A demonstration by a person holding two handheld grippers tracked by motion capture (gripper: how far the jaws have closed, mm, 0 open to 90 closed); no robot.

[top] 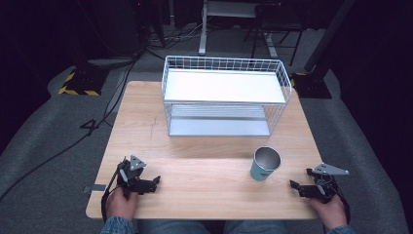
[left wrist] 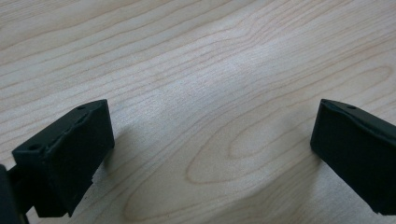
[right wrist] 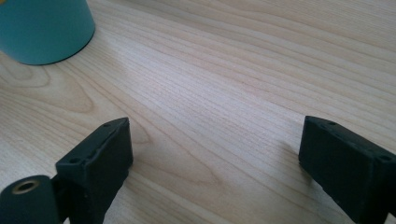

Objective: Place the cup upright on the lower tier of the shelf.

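A teal cup (top: 266, 164) with a shiny metal inside stands upright on the wooden table (top: 204, 146), right of centre near the front. Its base (right wrist: 44, 28) shows at the top left of the right gripper view. My left gripper (top: 157, 180) lies at the front left, held by a hand, jaws wide apart over bare wood (left wrist: 212, 135). At the front right my right gripper (top: 293, 185) also stands open, a short way right of the cup, with nothing between its fingers (right wrist: 98, 163).
A white wire rack (top: 225, 95) with two shelves stands at the back middle of the table. Beyond the table are grey carpet, cables and chair legs. Bare wood lies between the two grippers.
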